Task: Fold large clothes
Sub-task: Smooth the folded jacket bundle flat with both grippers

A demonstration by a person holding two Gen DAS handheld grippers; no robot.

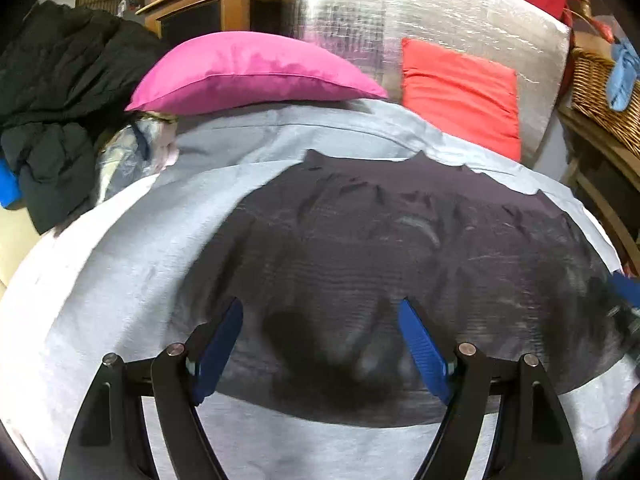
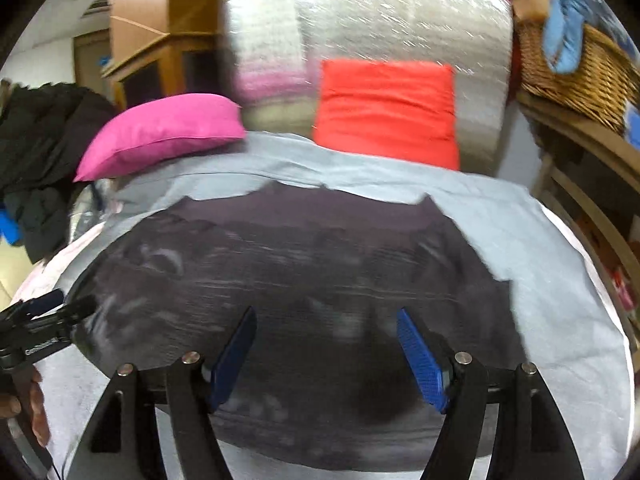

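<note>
Both tongs hang empty over the bed: the left gripper (image 1: 320,344) has its blue pads spread wide with only cloth showing far below between them, and the right gripper (image 2: 326,354) stands just as wide, its jaws a shade past the end of their opening, nothing between the pads either. The task's thing, a dark grey garment (image 1: 400,248), lies spread flat on the pale grey bedsheet (image 1: 120,264), directly ahead of and beneath both tools, its long axis running crosswise to the way the fingers point, so each gripper looks across its short span toward the head of the bed. Its near hem lies close to the foot edge of the bed, just under the pads; its far edge, with two small raised corners, reaches toward the pink pillow (image 1: 248,76) and the red cushion (image 1: 460,92). The left gripper sits over the garment's left half, with bare sheet off to its left; the right sits over the right half, with bare sheet to its right. By my reading each hand is nearest its own near corner of the hem, which suits a two-handed pick and a fold away toward the pillows. Motion blur hides the fabric's finer detail.
</note>
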